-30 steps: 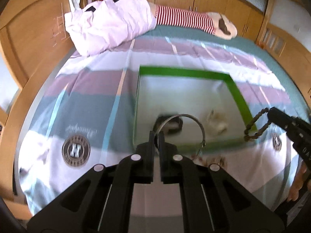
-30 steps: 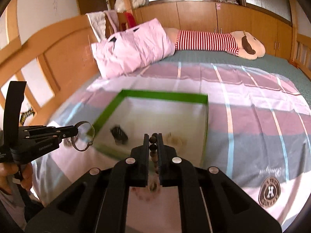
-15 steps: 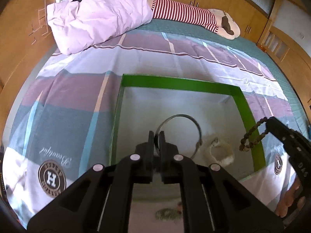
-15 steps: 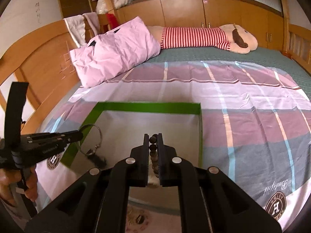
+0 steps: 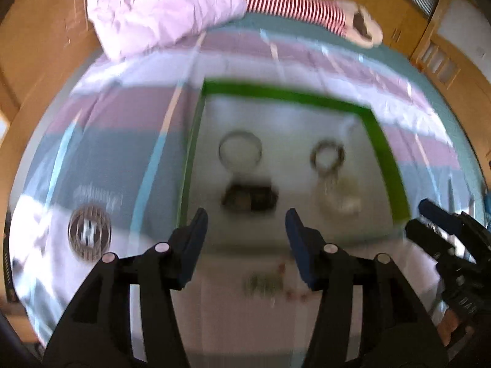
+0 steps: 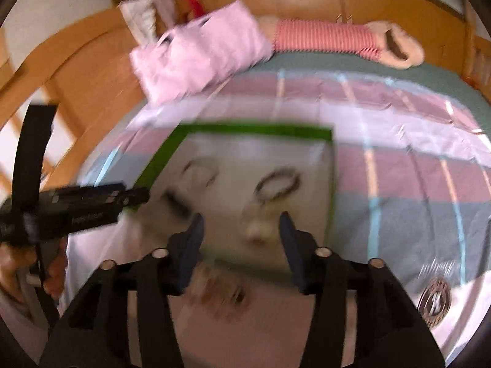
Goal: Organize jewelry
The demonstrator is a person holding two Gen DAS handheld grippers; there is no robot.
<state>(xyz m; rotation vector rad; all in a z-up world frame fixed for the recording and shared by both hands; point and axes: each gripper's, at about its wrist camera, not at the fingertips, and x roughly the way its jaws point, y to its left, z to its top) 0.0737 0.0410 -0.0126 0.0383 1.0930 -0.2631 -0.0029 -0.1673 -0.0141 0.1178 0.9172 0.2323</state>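
A green-rimmed box (image 5: 294, 95) (image 6: 254, 129) lies on the bed with a pale floor. On that floor lie a silver bangle (image 5: 240, 150) (image 6: 200, 170), a dark beaded bracelet (image 5: 327, 154) (image 6: 278, 184), a dark piece (image 5: 249, 197) (image 6: 176, 202) and a whitish piece (image 5: 337, 197) (image 6: 256, 228). My left gripper (image 5: 245, 227) hangs over the box's near edge, its jaws opening, with nothing between them. My right gripper (image 6: 239, 230) is also over the near edge, its jaws opening and empty. Both views are blurred.
A striped bedsheet (image 5: 122, 141) covers the bed. A pink pillow (image 5: 162, 9) and a striped plush toy (image 5: 307, 9) lie at the far end. Small loose pieces (image 5: 267, 282) (image 6: 218, 297) sit on the sheet before the box. Wooden bed frame and cabinets surround it.
Both grippers have let go: the silver bangle left the left gripper and the beaded bracelet left the right one, and both now lie in the box. Both grippers sank lower.
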